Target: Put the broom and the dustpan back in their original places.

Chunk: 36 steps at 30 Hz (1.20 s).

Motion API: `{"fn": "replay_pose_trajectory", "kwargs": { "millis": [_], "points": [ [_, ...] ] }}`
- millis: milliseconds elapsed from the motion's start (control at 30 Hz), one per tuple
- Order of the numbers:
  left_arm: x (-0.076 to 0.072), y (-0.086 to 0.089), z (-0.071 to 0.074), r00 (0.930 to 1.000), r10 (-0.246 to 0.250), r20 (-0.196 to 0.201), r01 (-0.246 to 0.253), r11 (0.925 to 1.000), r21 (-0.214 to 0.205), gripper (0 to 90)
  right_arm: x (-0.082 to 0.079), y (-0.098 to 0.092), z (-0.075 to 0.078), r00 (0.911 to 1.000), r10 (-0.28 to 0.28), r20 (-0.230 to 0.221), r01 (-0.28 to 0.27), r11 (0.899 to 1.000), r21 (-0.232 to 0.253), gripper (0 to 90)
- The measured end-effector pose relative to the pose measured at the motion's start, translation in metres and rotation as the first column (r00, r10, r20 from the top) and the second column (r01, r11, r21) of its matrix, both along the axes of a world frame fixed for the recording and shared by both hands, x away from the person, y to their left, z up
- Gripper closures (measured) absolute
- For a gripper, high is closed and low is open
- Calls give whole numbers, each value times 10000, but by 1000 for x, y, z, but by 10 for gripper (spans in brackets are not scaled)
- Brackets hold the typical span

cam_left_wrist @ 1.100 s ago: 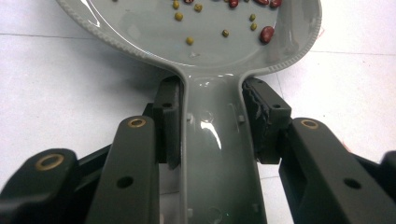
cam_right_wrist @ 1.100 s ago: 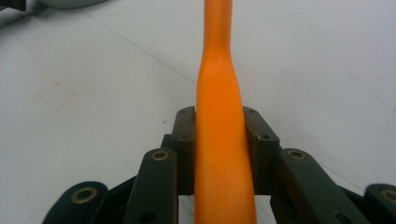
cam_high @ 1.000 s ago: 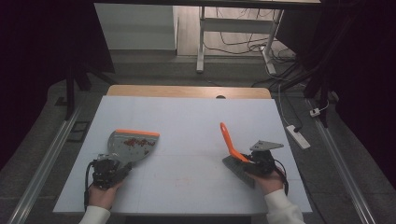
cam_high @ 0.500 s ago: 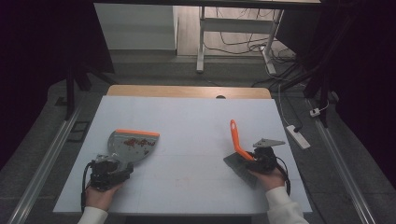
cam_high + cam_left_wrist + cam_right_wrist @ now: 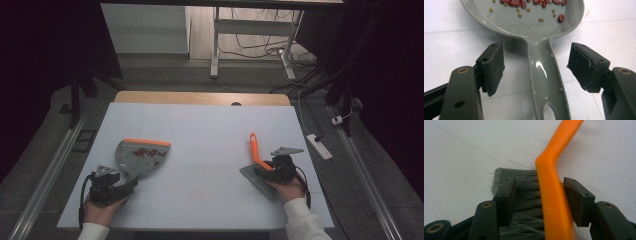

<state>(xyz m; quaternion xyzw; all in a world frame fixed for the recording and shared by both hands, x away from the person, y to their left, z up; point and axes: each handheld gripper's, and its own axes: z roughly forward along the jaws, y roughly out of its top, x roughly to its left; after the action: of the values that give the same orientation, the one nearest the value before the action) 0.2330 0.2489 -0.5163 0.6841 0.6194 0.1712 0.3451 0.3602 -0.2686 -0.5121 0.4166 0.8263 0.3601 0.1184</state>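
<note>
- While both claws have just been opening, the left claw (image 5: 537,67) stands released astride the grey dustpan (image 5: 141,156) handle, pads clear of it.
- Dustpan lies flat near the bench's (image 5: 200,125) left edge, holding red beans (image 5: 149,152).
- Right claw (image 5: 539,197) is released; the orange brush (image 5: 257,160) lies between its pads, near the right edge.
- White bench surface; dark room, cables (image 5: 250,45) on the floor beyond.
</note>
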Motion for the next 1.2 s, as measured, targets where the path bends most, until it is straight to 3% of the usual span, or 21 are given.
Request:
{"fn": "replay_pose_trajectory", "kwargs": {
  "millis": [133,200,400,500,600,767,967,1067,1200],
  "points": [
    [-4,2,8,9983,-499,309,498,9988,38,314,1,0,-1,9999,-144,2,144,9998,-157,430],
    [-6,1,11,9961,-788,407,783,9968,132,318,-1,0,0,9987,-246,437,269,9983,-513,432],
    [-5,-6,18,9848,-1617,633,1593,9863,420,326,-5,1,4,9971,-300,706,344,9974,-629,442],
    [-1,-11,21,9745,-2120,729,2081,9764,576,326,-10,1,10,9945,-113,1045,171,9984,-546,442],
    [7,-15,22,9591,-2724,765,2686,9616,556,326,-17,3,15,9906,343,1321,-294,9988,-386,442],
    [18,-17,20,9328,-3528,740,3490,9352,595,334,-24,7,16,9826,1082,1506,-1053,9941,-277,442],
    [29,-19,17,9059,-4197,562,4173,9074,495,333,-36,11,18,9714,1632,1727,-1629,9865,-157,442],
    [30,-20,16,8980,-4365,556,4345,8996,437,333,-43,12,19,9668,1753,1861,-1765,9843,-102,443],
    [30,-20,16,8932,-4466,527,4444,8945,484,333,-47,12,18,9640,1815,1945,-1831,9830,-103,444]
  ]
}}
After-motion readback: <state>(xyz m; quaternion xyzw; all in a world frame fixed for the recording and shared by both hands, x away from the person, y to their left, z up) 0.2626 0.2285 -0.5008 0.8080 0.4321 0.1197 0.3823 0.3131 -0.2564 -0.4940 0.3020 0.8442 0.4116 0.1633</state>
